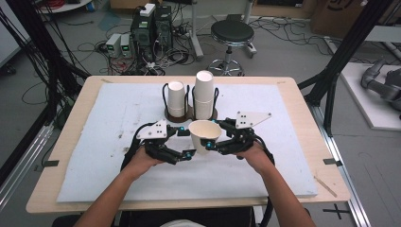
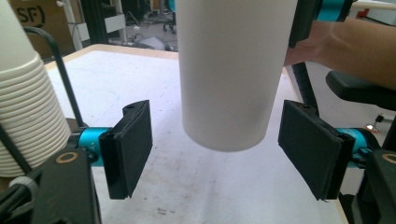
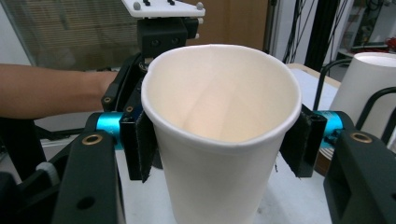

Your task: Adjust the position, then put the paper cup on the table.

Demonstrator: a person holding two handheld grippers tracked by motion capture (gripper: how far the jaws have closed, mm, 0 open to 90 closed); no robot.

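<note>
the right tongs (image 3: 219, 140) were clamped on a paper cup (image 3: 219, 135) held above the table (image 1: 293, 94); the left tongs (image 2: 224, 158) stood apart beneath its base.

I am working under even, soft overhead light casting faint shadows, while the cup (image 2: 236, 70) is blurring close up and the room at twelve o'clock is softening.

Robotics lab: computer towers (image 1: 152, 29) and tangled cables (image 1: 94, 47) on floor beyond surface's (image 1: 56, 156) far edge, black rig frame (image 1: 352, 42), rolling stool (image 1: 231, 35).
</note>
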